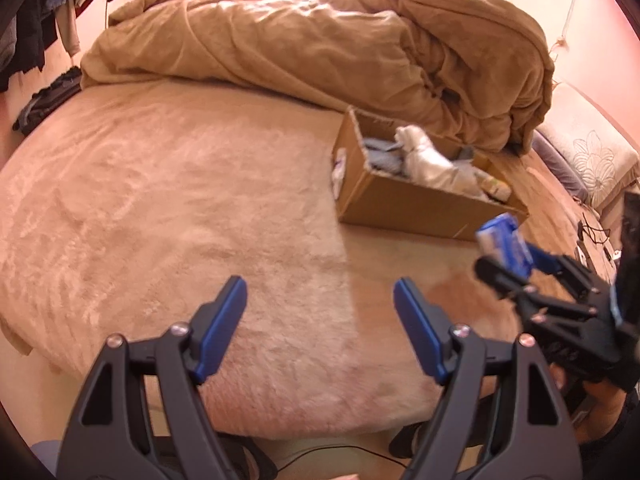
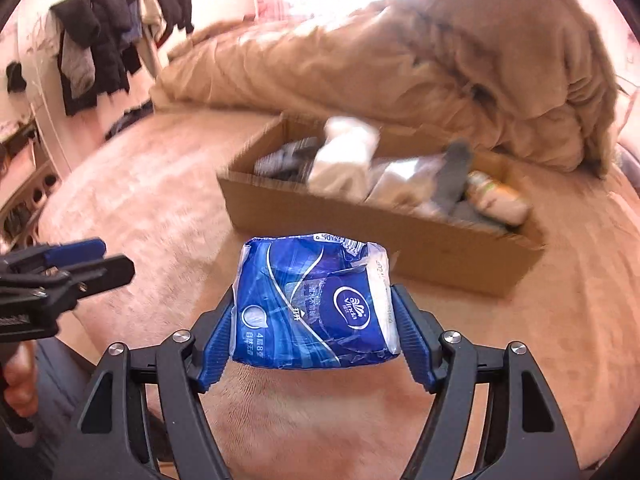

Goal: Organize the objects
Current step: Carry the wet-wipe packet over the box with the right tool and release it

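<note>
Right gripper (image 2: 316, 320) has the blue plastic-wrapped tissue pack (image 2: 314, 304) pinched between its blue pads, one pad on each short end, and the pack hangs clear above the fuzzy pink bed cover (image 2: 140, 184). This looks like the carry step: pack picked, box not yet reached. The open brown cardboard box (image 2: 384, 236) sits just beyond the pack toward one o'clock in the right wrist view, already holding white cloth bundles (image 2: 348, 156), grey pieces and a pale bottle (image 2: 496, 196).

Long axis of the pack: hard to call, the wrapper looks nearly square from here, but the jaws span it side to side, and its printed face points up at the camera, far edge aimed at the box's near wall.

Left gripper (image 1: 320, 320) is spread wide with nothing between its fingers, over bare cover; the box lies at its one o'clock.

Next move, I'd judge: carry the pack forward over the near wall, find a gap among the bundles, then release. The crumpled tan blanket (image 2: 440, 60) sits behind the box.
</note>
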Tool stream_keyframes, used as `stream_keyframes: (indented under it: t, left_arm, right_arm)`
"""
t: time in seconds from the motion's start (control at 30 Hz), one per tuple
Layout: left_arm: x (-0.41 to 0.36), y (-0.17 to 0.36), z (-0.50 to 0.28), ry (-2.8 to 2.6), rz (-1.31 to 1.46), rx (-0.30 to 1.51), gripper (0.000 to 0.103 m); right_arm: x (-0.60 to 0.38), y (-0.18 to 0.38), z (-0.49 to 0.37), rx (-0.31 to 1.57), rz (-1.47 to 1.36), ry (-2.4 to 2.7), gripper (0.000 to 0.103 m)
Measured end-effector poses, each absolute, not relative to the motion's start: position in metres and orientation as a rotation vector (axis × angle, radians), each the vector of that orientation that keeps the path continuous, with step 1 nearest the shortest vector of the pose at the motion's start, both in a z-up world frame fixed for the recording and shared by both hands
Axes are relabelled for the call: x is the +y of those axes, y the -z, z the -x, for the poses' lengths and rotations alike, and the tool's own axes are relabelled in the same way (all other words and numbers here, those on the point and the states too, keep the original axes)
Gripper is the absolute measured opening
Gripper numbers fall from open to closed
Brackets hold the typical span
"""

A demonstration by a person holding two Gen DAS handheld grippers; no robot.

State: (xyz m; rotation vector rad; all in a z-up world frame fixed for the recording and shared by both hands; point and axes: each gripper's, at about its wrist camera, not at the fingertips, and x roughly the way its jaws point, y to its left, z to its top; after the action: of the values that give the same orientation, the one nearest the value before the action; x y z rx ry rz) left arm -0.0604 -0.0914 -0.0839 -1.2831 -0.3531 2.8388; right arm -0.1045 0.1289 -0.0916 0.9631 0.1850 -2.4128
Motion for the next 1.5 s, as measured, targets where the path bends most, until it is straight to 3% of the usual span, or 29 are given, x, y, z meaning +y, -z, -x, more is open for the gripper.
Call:
stream_keyframes:
  t: [0.4, 0.7, 1.5]
  left_arm:
    - [-0.050, 0.022, 0.065, -2.854, 1.171, -0.272, 0.077]
    - [-0.019, -0.003, 0.101, -2.824, 1.096, -0.214, 0.077]
    - [-0.036, 0.044, 0.226, -2.808, 1.120, -0.206, 0.077]
  right_arm:
    - [0.204, 0.013, 0.088, 0.094, -0.875, 2.504, 0.075]
    - [0.226, -0.015, 0.099, 0.047, -0.831, 2.543, 0.075]
    - [0.178, 0.041, 0.230, 0.033, -0.998, 2.501, 0.075]
